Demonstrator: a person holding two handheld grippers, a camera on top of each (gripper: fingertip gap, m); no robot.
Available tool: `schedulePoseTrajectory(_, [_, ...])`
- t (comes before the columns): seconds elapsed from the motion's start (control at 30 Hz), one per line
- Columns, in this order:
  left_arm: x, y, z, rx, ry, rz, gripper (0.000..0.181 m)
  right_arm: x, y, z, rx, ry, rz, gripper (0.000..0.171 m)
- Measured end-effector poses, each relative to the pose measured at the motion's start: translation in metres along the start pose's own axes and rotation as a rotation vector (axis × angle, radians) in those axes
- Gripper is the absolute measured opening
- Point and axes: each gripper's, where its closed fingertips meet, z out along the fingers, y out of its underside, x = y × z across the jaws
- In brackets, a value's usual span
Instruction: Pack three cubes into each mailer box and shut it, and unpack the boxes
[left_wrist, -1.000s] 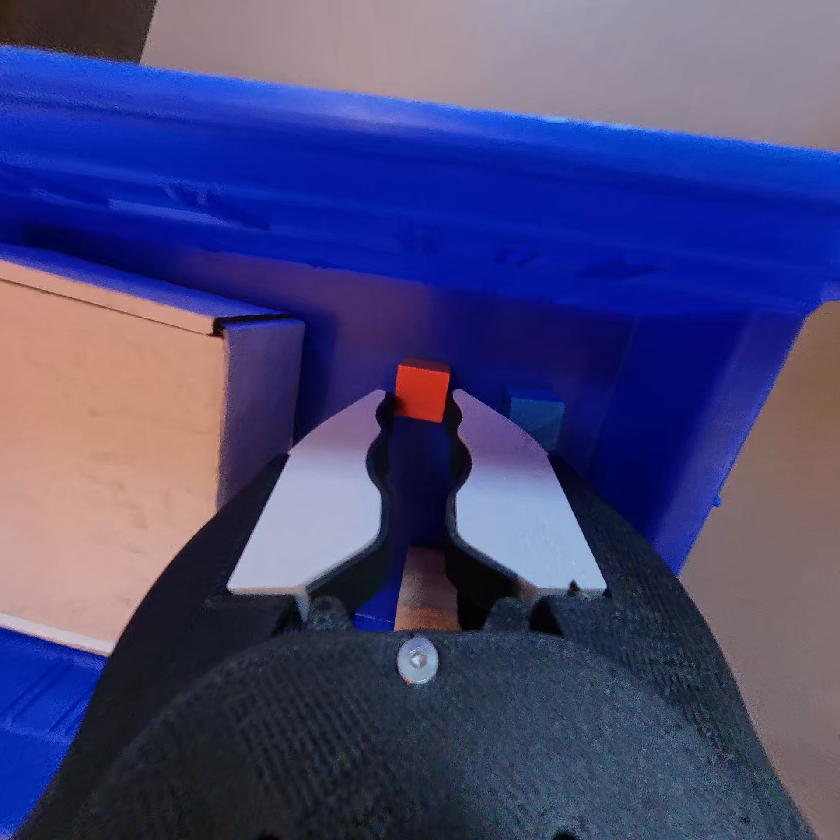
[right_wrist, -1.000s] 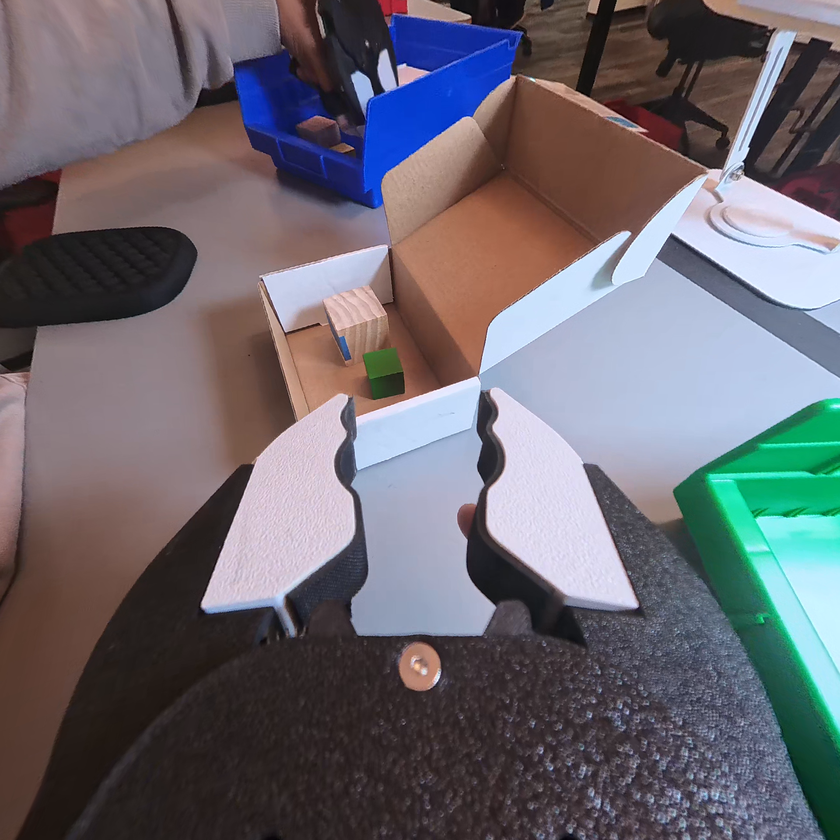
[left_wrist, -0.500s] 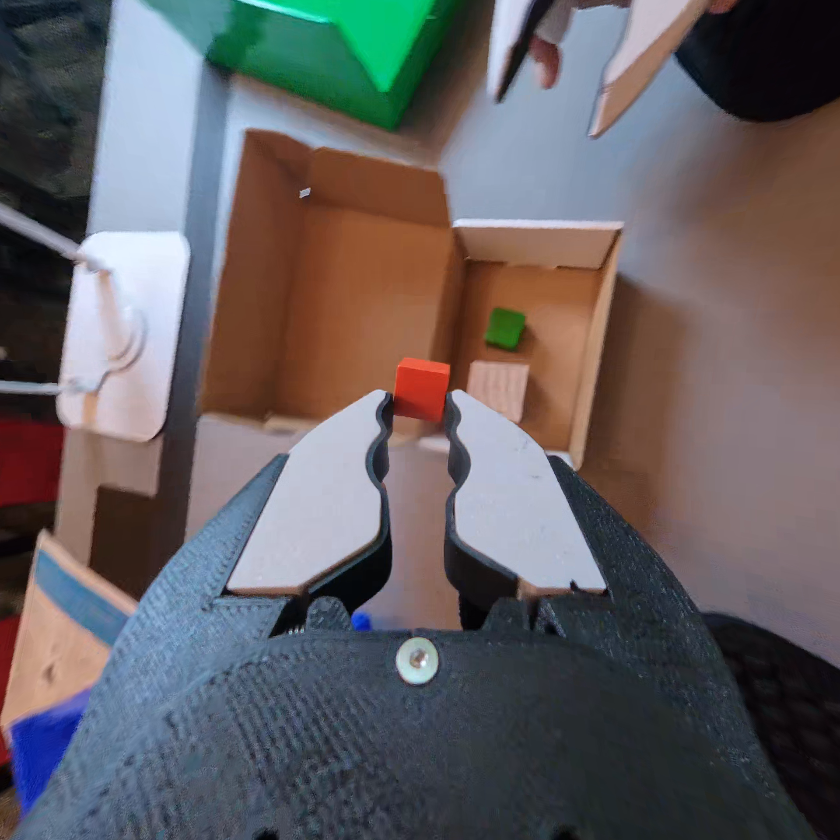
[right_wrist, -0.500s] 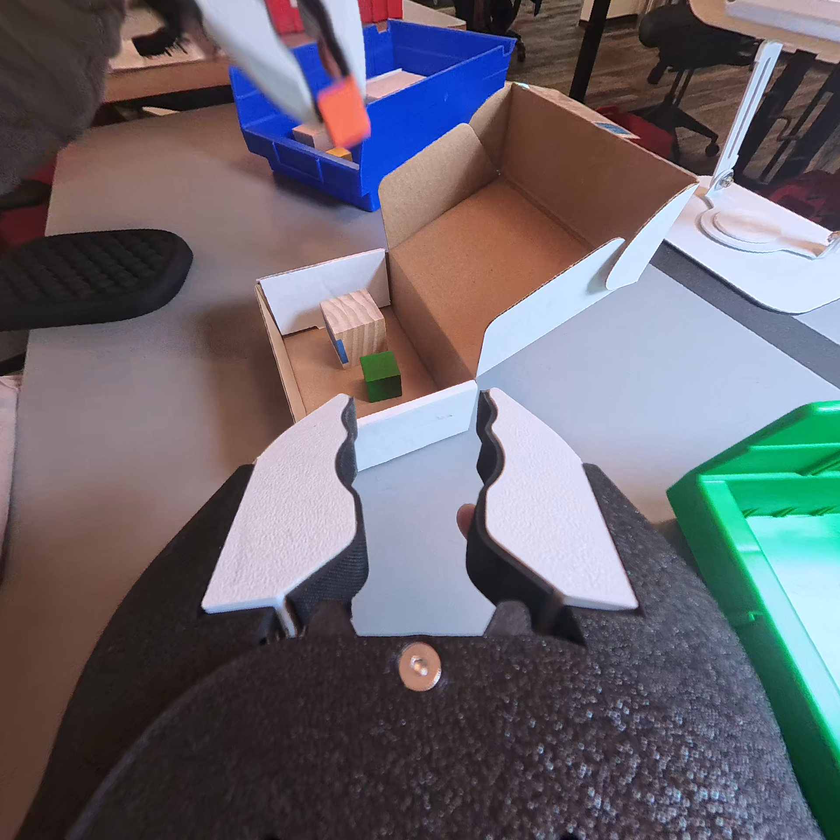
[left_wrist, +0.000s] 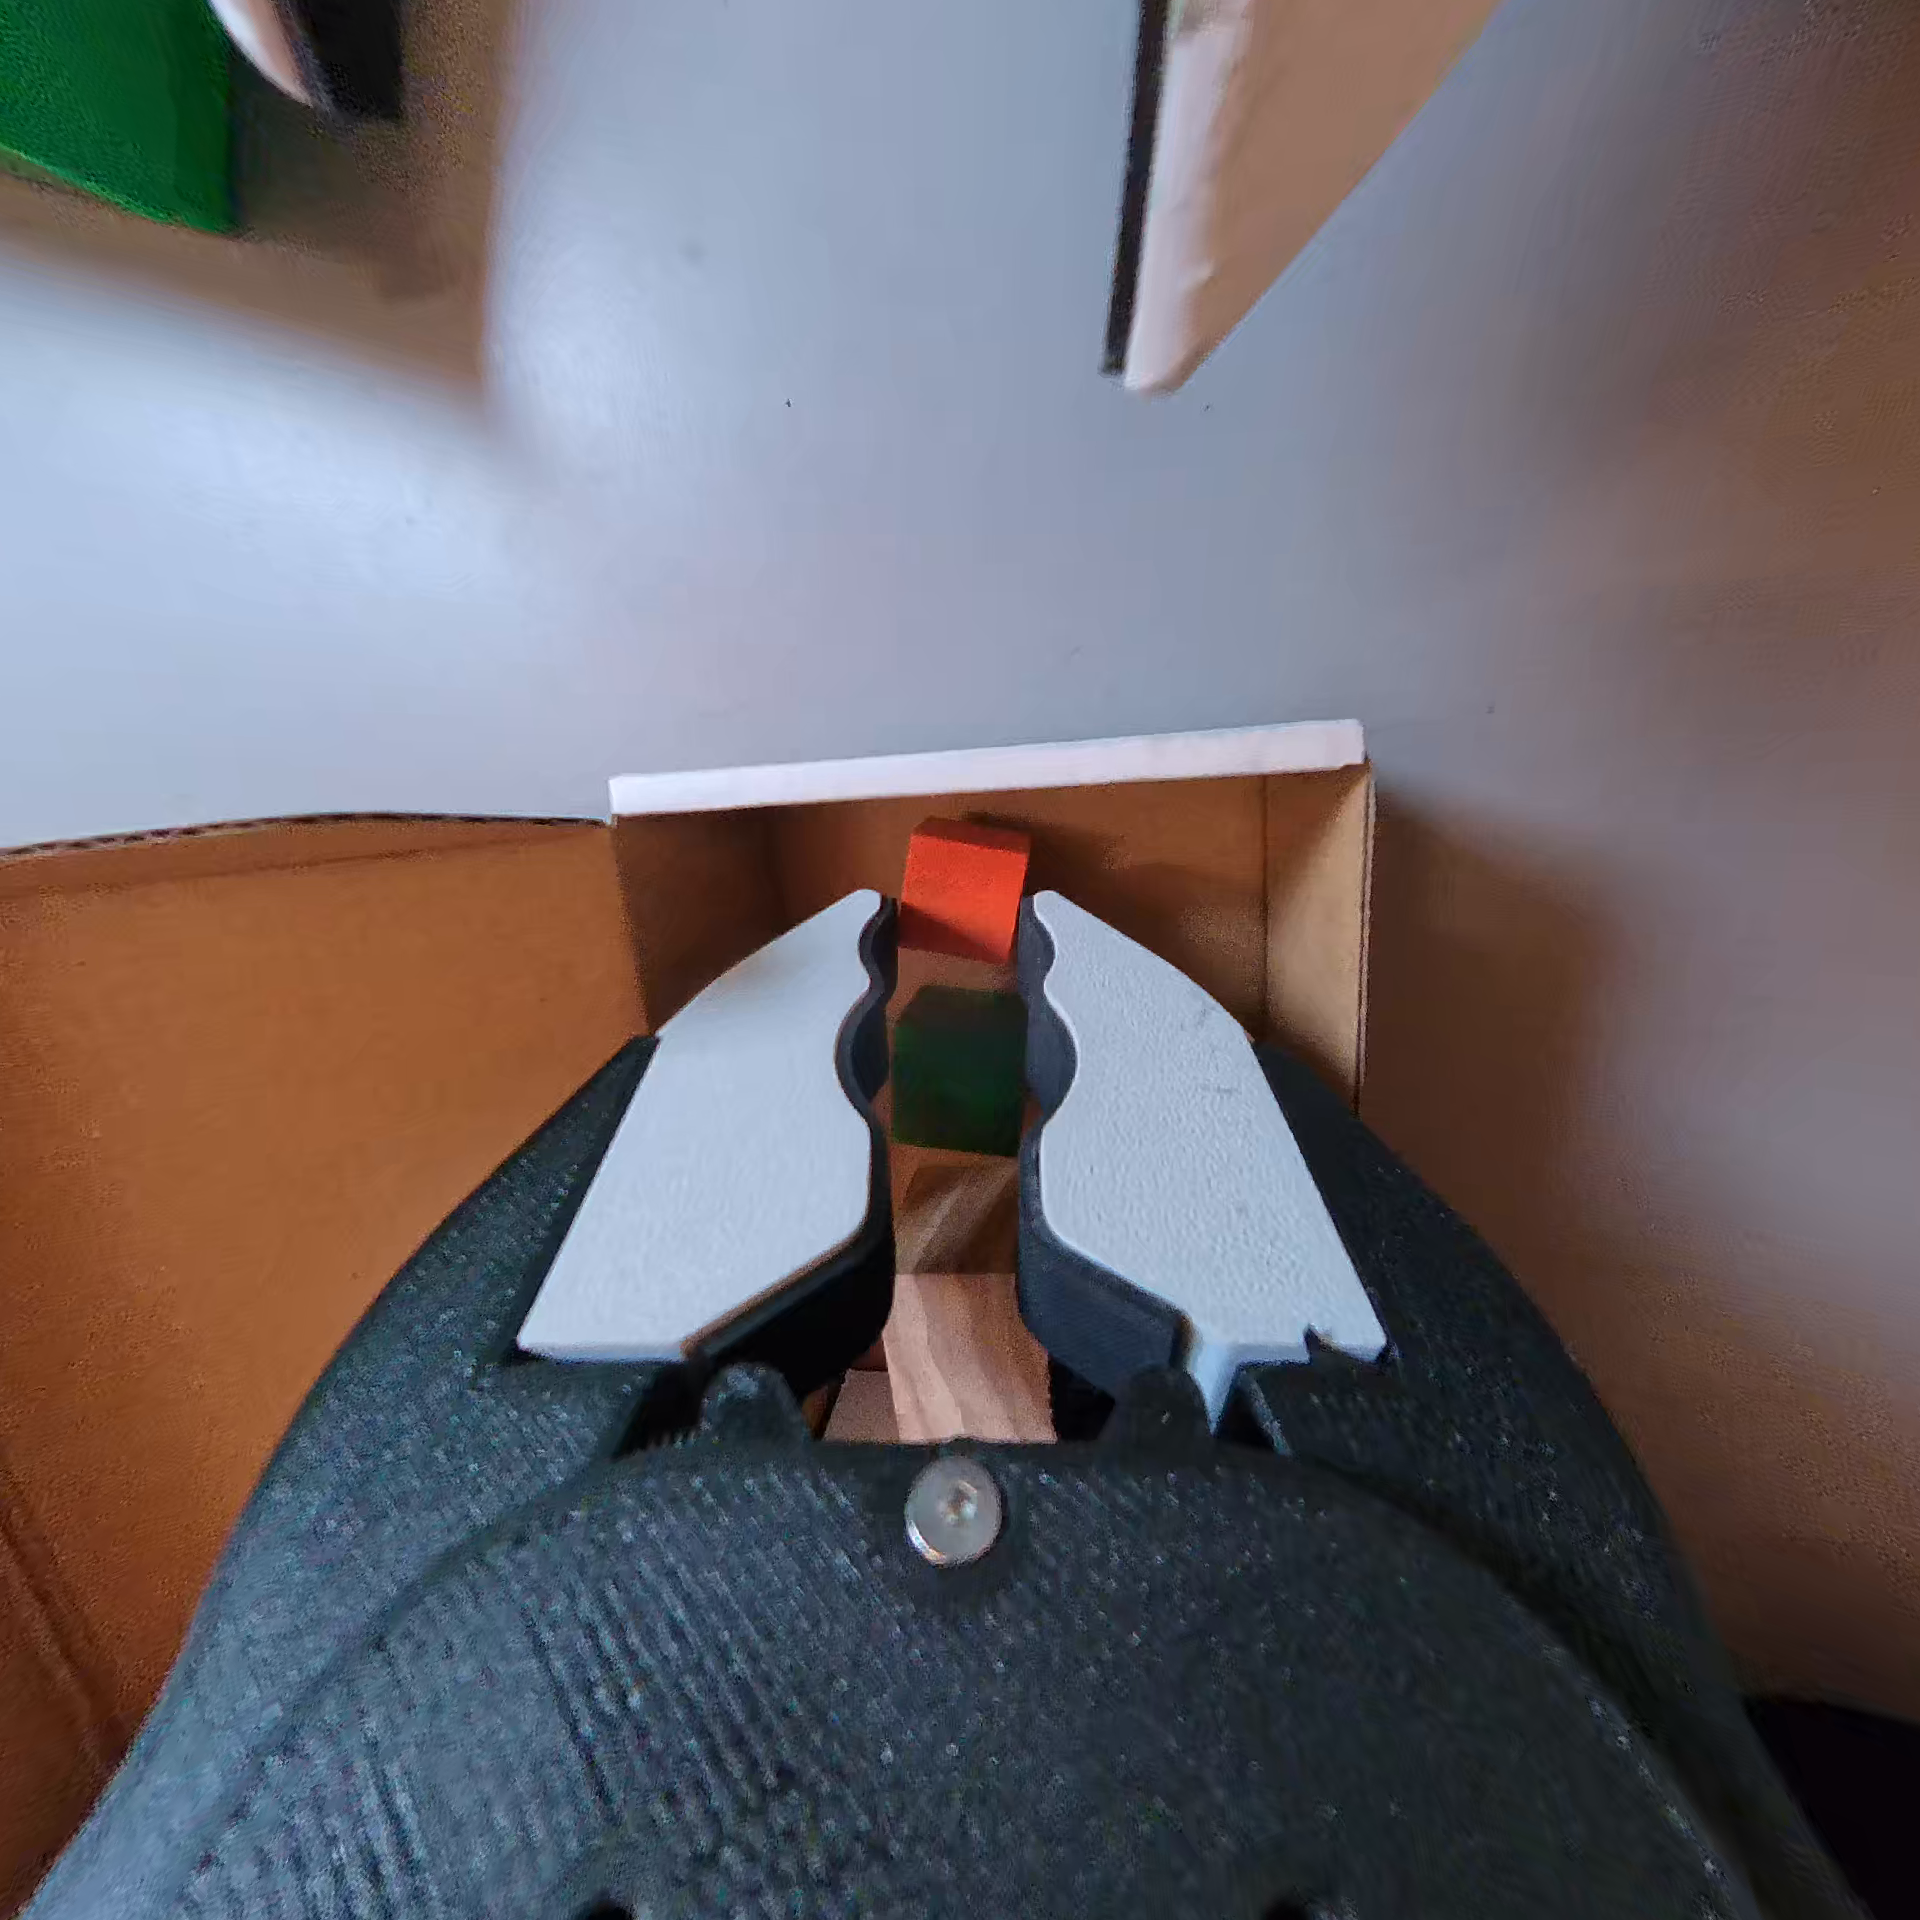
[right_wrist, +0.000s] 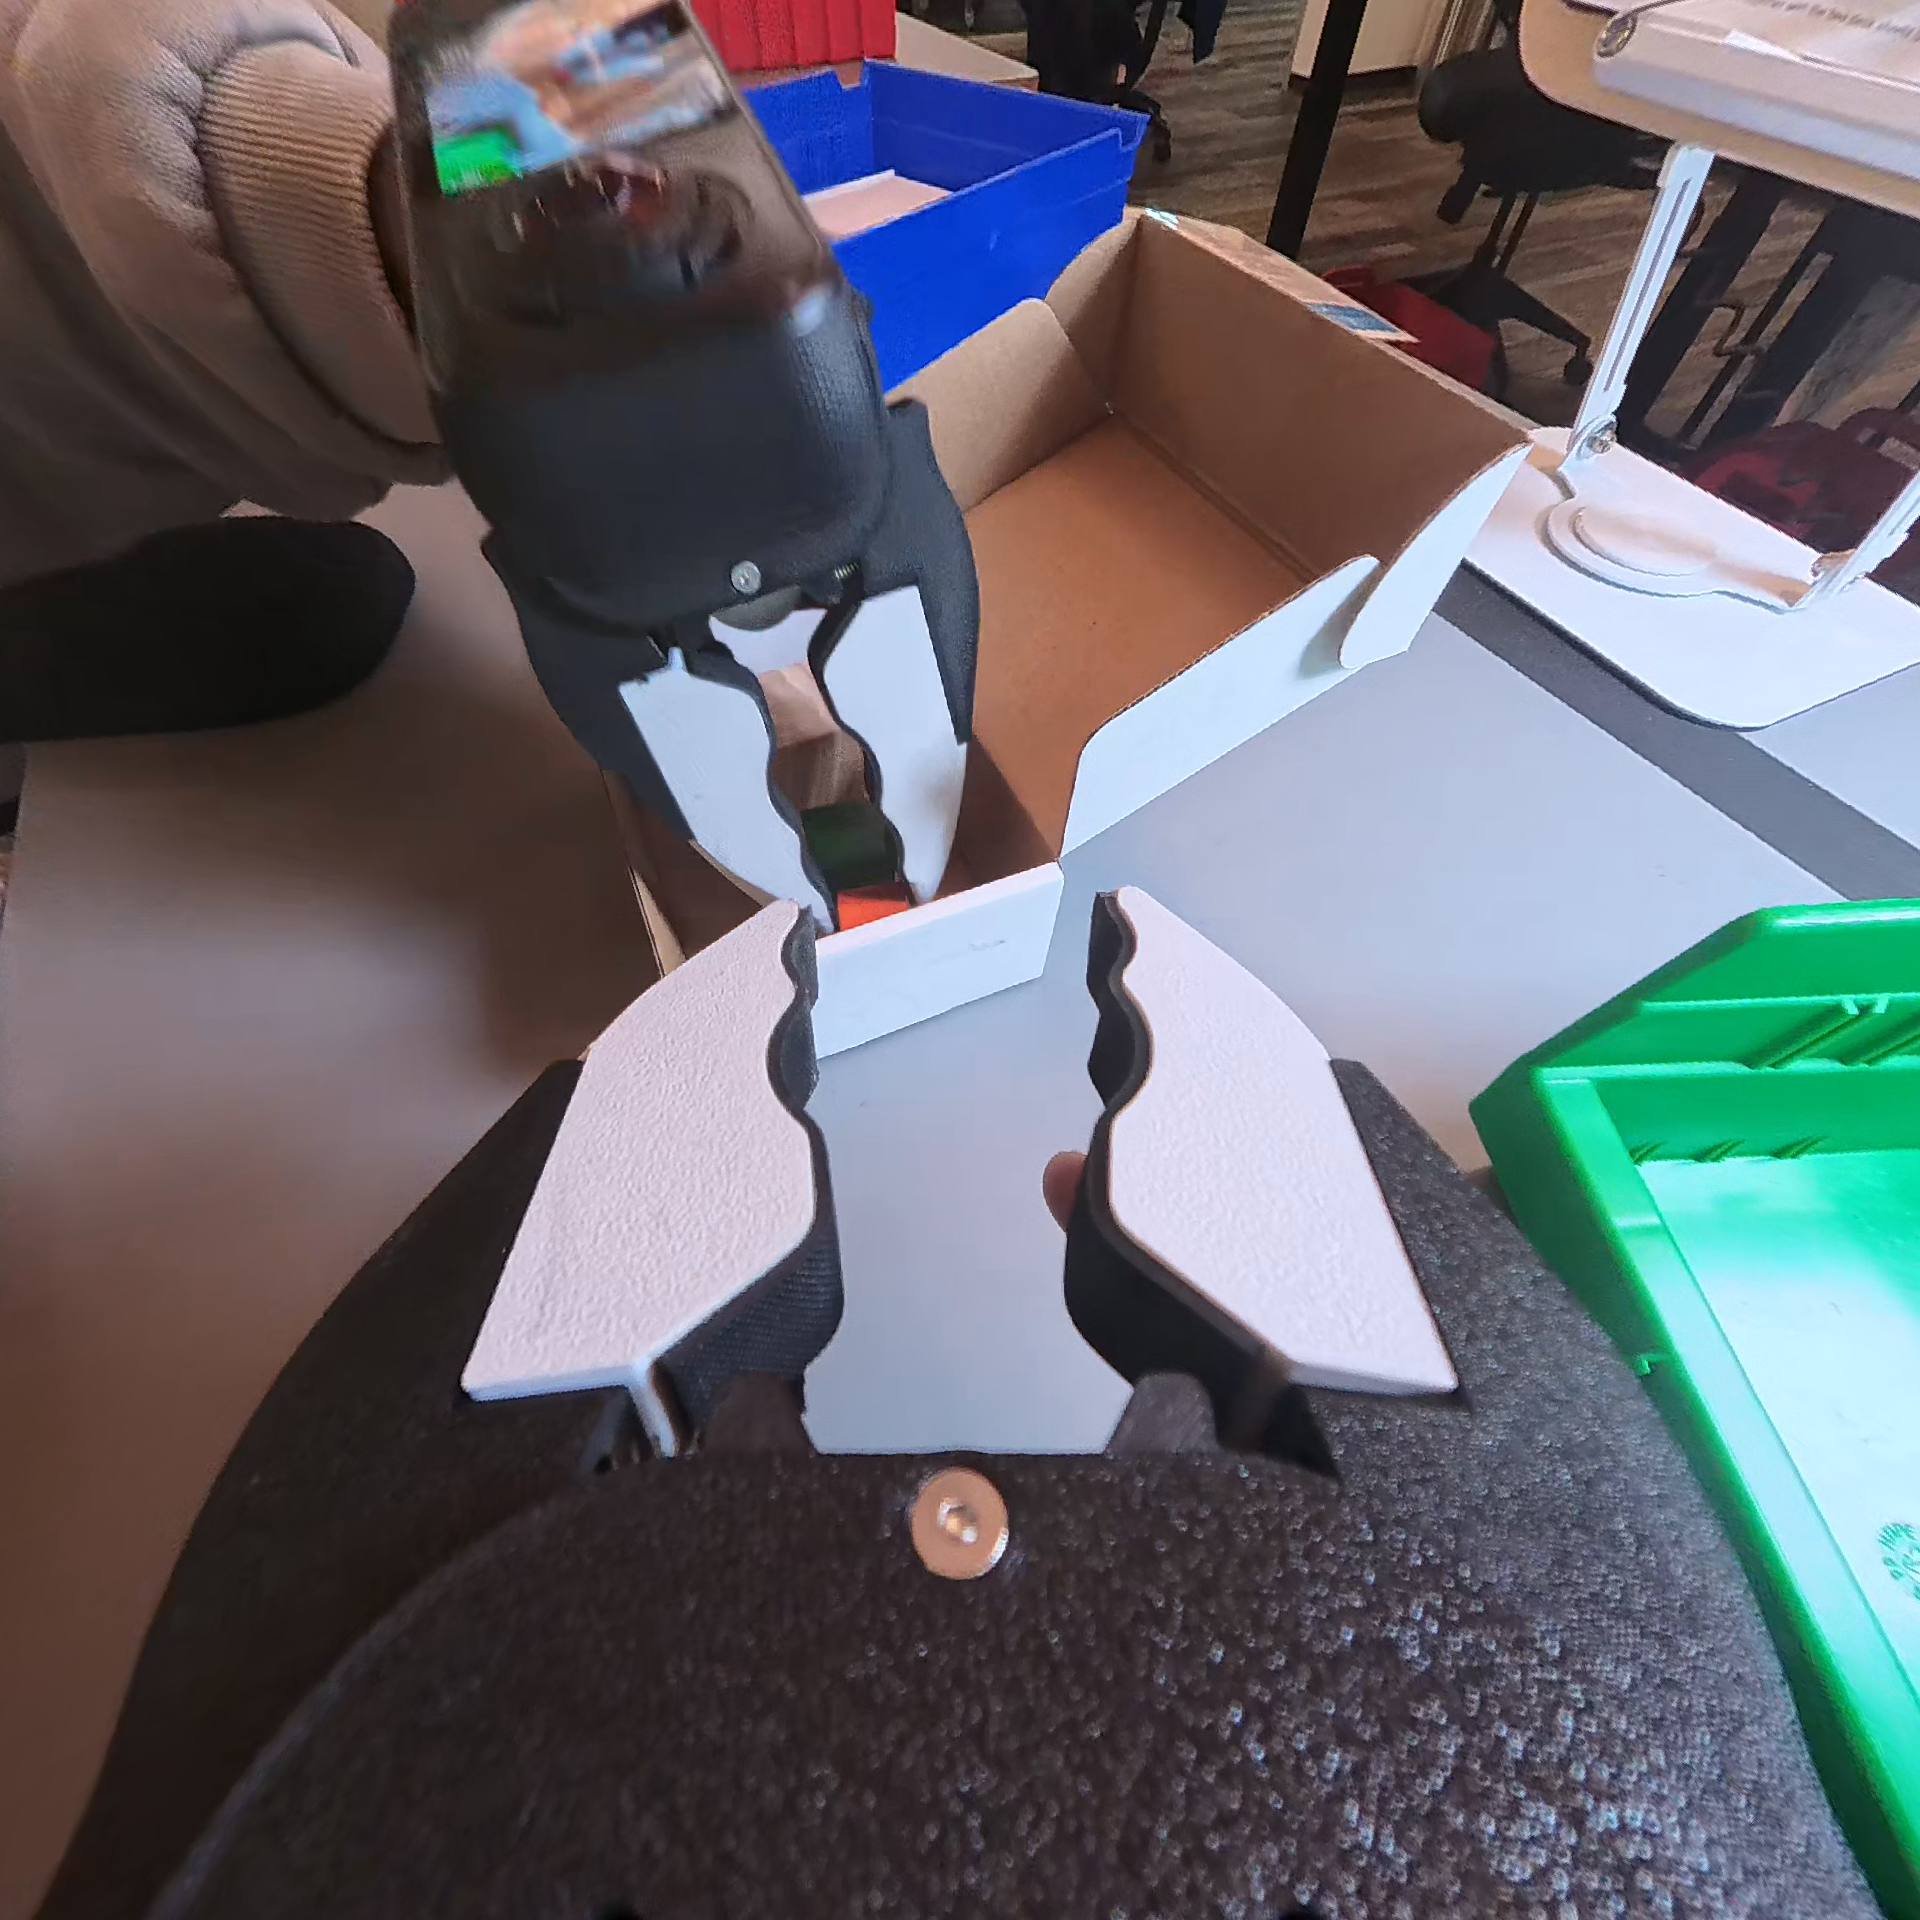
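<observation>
My left gripper (left_wrist: 958, 902) is shut on an orange-red cube (left_wrist: 961, 888) and holds it low inside the open mailer box (left_wrist: 1311, 935), near the box's front wall. A green cube (left_wrist: 956, 1070) and a plain wooden cube (left_wrist: 961, 1351) lie in the box under the fingers. In the right wrist view the left gripper (right_wrist: 873, 909) reaches down into the box (right_wrist: 935, 966) with the orange-red cube (right_wrist: 868, 907) and the green cube (right_wrist: 847, 840) between its fingers. My right gripper (right_wrist: 945, 914) is open and empty, just in front of the box's white front wall.
The box's lid (right_wrist: 1174, 520) lies open behind it with white side flaps (right_wrist: 1226, 707). A blue bin (right_wrist: 966, 177) stands at the back, a green bin (right_wrist: 1766, 1195) at the right, a white stand base (right_wrist: 1662, 582) at the far right. A sleeved arm (right_wrist: 187, 291) holds the left gripper. Spacing between my two grippers at the tips: around 10 cm.
My left gripper has carried the orange-red cube from the blue bin over to the mailer box and lowered it inside. My right gripper has stayed in place, open.
</observation>
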Motion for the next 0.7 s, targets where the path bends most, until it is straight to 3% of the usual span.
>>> schedulePoseTrajectory(0.13, [0.000, 0.010, 0.009, -0.037, -0.013, 0.003, 0.023, 0.000, -0.001, -0.001, 0.004, 0.000, -0.004, 0.051])
schedulePoseTrajectory(0.3, [-0.005, 0.012, -0.009, 0.035, -0.081, -0.052, 0.041, 0.002, 0.000, -0.001, 0.007, 0.008, 0.013, 0.051])
schedulePoseTrajectory(0.5, [-0.037, 0.022, -0.113, 0.504, -0.336, -0.284, 0.038, 0.011, 0.002, 0.006, 0.015, 0.030, 0.087, 0.049])
schedulePoseTrajectory(0.6, [-0.074, 0.067, -0.171, 0.812, -0.575, -0.502, 0.031, 0.019, -0.003, 0.013, 0.067, 0.043, 0.223, 0.043])
schedulePoseTrajectory(0.7, [-0.088, 0.117, -0.170, 0.971, -0.482, -0.813, 0.028, 0.032, -0.015, 0.022, 0.127, 0.079, 0.348, 0.039])
